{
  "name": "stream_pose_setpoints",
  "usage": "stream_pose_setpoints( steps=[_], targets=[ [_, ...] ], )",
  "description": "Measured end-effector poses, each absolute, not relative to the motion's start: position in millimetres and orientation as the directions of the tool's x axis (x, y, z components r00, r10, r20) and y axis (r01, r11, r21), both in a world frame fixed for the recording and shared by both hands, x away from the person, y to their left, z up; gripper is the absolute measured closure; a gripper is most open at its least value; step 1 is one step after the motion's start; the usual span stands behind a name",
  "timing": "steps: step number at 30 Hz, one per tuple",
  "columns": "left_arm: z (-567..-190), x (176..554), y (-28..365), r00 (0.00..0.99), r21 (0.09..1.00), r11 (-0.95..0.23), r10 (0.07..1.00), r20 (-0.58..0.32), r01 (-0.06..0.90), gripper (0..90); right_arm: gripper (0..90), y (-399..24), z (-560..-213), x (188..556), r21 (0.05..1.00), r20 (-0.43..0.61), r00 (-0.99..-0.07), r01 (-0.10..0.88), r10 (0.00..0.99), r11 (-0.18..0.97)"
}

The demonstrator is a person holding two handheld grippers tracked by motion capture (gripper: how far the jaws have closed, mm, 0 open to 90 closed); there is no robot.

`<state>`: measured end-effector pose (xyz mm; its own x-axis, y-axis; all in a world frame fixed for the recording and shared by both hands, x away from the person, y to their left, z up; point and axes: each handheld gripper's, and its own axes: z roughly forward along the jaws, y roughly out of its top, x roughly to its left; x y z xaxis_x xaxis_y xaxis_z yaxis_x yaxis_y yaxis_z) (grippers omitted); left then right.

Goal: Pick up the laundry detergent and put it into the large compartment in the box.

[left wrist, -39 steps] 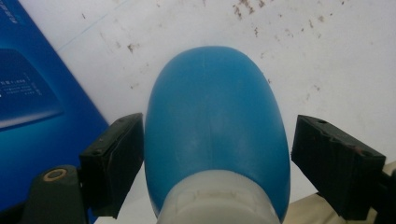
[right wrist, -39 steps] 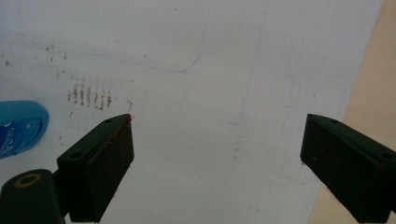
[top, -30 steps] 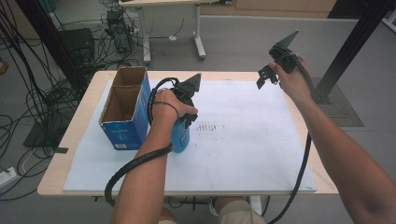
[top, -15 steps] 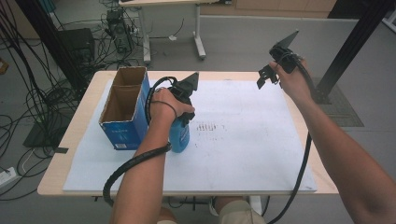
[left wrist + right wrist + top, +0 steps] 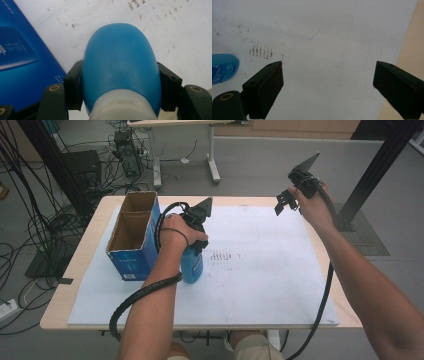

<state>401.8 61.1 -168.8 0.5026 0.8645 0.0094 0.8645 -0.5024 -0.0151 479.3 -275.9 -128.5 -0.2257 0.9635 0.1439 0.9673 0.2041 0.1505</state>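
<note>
left gripper (image 5: 117,100): jaws have just been closing, pads now clamped on both sides of blue bottle (image 5: 121,67) standing beside blue carton (image 5: 134,240) | grip looks secured, lift can follow | right gripper (image 5: 328,85): jaws wide apart, nothing between them, above white mat (image 5: 332,32)

Translucent blue plastic bottle (image 5: 192,265): uniform mid-blue body, pale grey-white neck. Open cardboard box (image 5: 134,237): deep blue printed outside with small white lettering, plain brown inside. White paper sheet (image 5: 260,270): dull white, flecked with brown specks, a patch of short brown strokes, faint blue pen lines. Pale wooden counter (image 5: 90,240): light tan edge. Left gripper (image 5: 120,100) and right gripper (image 5: 328,85): black fingers (image 5: 265,87), dark grey-green bodies with brass-coloured screw heads.
</note>
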Motion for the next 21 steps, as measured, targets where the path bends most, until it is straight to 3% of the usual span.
stream_pose_setpoints(
  steps=[21],
  targets=[
    [-168.7, 400.9, 63.7, 0.503, -0.007, -0.503, 0.864, 0.002, 0.864, 37.0, 9.4, -269.8, -131.5, 479.1, 0.15, 0.138, -0.232, 0.966, 0.963, 0.211]
  ],
)
